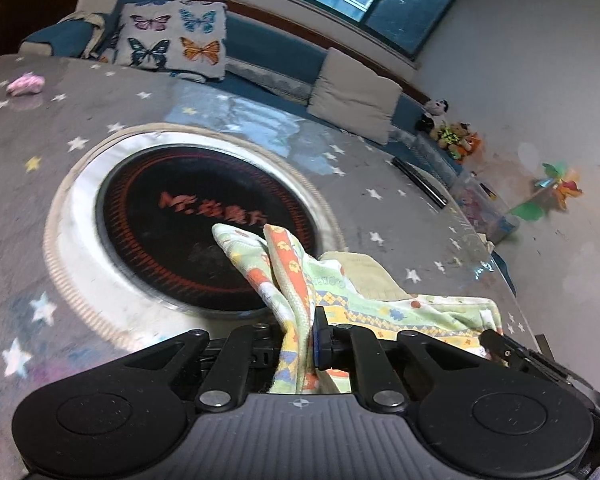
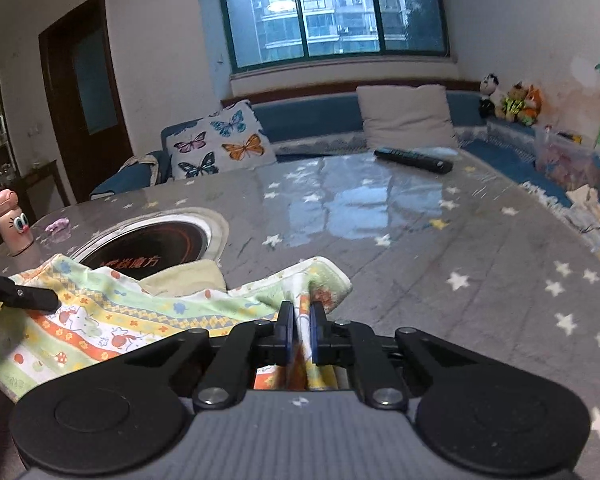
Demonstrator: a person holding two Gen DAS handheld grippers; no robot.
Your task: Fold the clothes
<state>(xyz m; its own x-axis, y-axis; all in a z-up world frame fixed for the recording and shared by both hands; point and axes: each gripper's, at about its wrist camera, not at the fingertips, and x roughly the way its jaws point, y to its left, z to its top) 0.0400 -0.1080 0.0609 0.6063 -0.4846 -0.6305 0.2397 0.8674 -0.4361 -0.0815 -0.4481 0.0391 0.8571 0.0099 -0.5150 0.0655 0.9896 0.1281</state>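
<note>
Both grippers, left (image 1: 300,340) & right (image 2: 301,334), clamp patterned cloth (image 2: 112,320) edges above table (image 2: 460,240).

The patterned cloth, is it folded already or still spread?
Neither neatly folded nor flat: the patterned cloth hangs bunched between the left gripper and right gripper, both clamped on it.

Each tool (image 1: 300,340) (image 2: 302,330) has black linkage arms, silver screws, blue pads, ribbed grey housing.

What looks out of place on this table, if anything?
The patterned cloth, pinched by both the left gripper and the right gripper, drapes partly over the round black cooktop set into the table. Odd place for laundry.
</note>
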